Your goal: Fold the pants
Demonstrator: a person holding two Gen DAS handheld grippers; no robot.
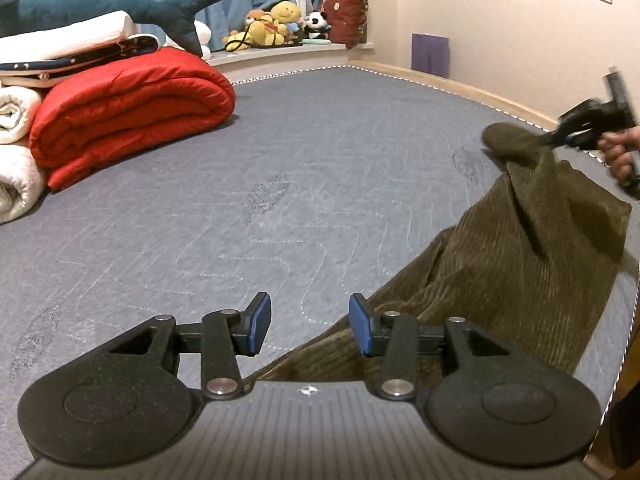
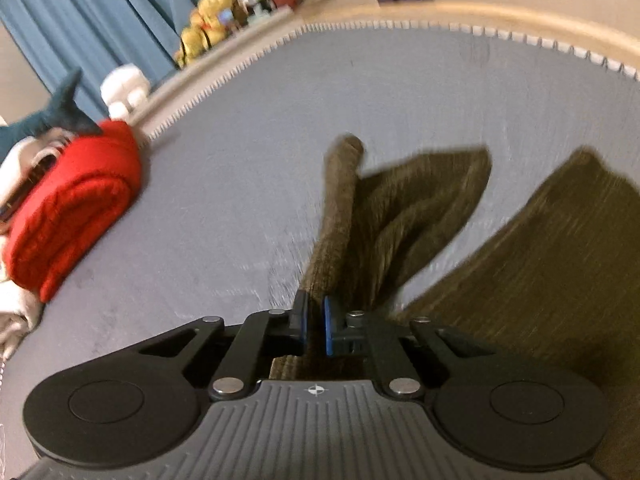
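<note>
Fold in progress: right tongs [image 2: 315, 322], clenched on what appears through blur to be a hem of the brown corduroy pants [image 1: 500, 280], lift it above the bed [image 1: 280, 160], while the released left tongs [image 1: 310, 324] must next grasp the near edge.

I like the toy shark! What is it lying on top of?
The shark lies on a folded white blanket stacked over dark starry bedding. Its underside and whatever lies deeper in the pile are hidden.
</note>
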